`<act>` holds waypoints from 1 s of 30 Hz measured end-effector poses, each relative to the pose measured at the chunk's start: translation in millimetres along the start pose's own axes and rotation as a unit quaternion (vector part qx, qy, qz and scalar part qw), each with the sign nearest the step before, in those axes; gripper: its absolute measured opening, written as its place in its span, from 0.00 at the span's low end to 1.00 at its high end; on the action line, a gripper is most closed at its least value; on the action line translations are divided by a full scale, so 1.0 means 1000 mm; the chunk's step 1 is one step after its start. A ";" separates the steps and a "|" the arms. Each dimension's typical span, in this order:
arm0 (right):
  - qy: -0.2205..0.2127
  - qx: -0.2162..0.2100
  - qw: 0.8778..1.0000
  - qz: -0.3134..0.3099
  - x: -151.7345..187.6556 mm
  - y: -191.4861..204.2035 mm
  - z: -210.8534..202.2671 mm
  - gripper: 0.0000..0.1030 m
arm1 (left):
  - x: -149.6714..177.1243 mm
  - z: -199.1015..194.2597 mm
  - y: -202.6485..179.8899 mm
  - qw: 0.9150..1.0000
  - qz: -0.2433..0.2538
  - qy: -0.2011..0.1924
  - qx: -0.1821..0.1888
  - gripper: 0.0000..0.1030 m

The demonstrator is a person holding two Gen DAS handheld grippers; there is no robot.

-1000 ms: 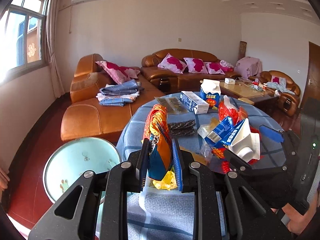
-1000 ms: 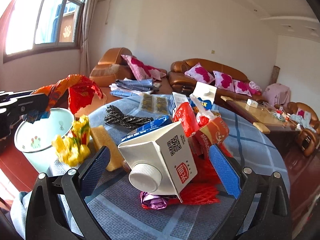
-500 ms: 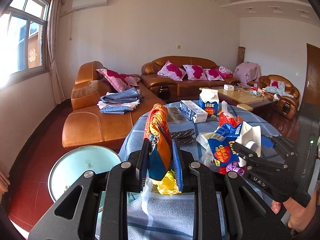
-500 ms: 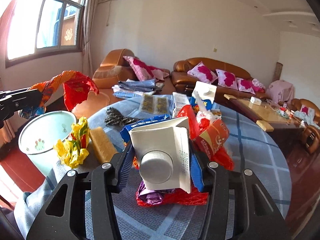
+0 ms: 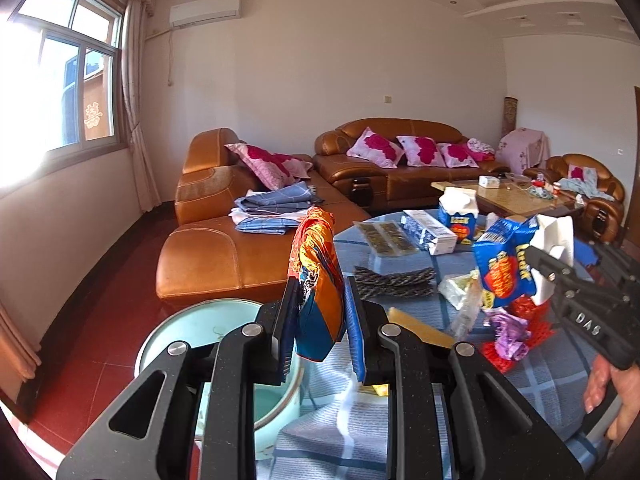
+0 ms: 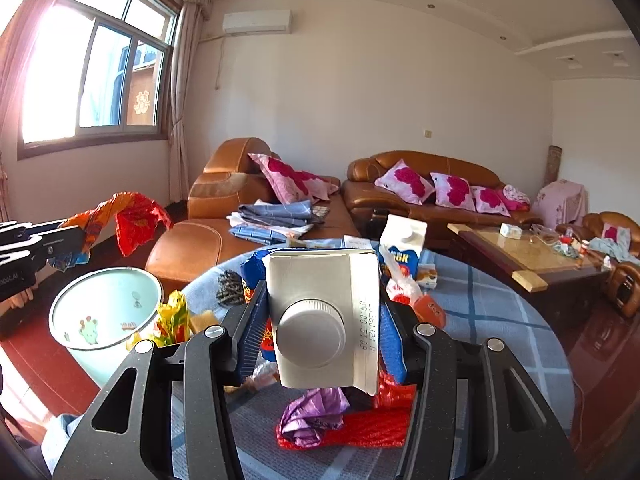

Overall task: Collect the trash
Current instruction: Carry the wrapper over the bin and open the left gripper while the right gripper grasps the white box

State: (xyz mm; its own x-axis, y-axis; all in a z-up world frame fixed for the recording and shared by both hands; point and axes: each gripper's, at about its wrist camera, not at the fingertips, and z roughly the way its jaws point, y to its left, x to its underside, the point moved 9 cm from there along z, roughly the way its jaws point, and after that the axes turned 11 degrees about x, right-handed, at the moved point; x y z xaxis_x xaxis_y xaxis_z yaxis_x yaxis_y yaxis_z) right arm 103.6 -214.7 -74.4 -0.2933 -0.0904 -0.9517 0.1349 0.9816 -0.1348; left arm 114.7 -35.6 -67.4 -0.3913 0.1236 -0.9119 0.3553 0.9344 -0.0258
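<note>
Left wrist view: left tongs (image 5: 320, 320) pinched an orange-and-blue wrapper (image 5: 316, 280), held above the pale green bin (image 5: 180, 332).
Right wrist view: right tongs (image 6: 320, 332), jaws having just been closing, clamped a white carton (image 6: 324, 312) above the worktop (image 6: 500, 320).
Under carton: purple wrapper (image 6: 312, 416) on red netting (image 6: 360, 436).
Beside bin: yellow wrapper (image 6: 172, 316).

Two milk cartons (image 6: 324, 320) (image 6: 402, 246), one bin (image 6: 106, 312), four pink cushions (image 6: 404, 182), two grippers (image 6: 320, 336) (image 5: 320, 320).
</note>
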 end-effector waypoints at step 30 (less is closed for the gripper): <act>-0.001 -0.190 0.982 -0.022 -0.043 0.152 0.068 0.48 | 0.015 -0.008 0.125 0.977 0.005 0.065 -0.204 0.22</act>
State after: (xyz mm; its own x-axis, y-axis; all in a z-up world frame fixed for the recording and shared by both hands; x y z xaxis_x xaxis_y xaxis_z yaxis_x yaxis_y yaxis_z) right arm 201.2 -73.5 -73.0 -0.2891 -0.1350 -0.9477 -0.2409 0.9684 -0.0645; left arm 146.5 86.0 -81.2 -0.5027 0.1497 -0.8514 0.0018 0.9851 0.1721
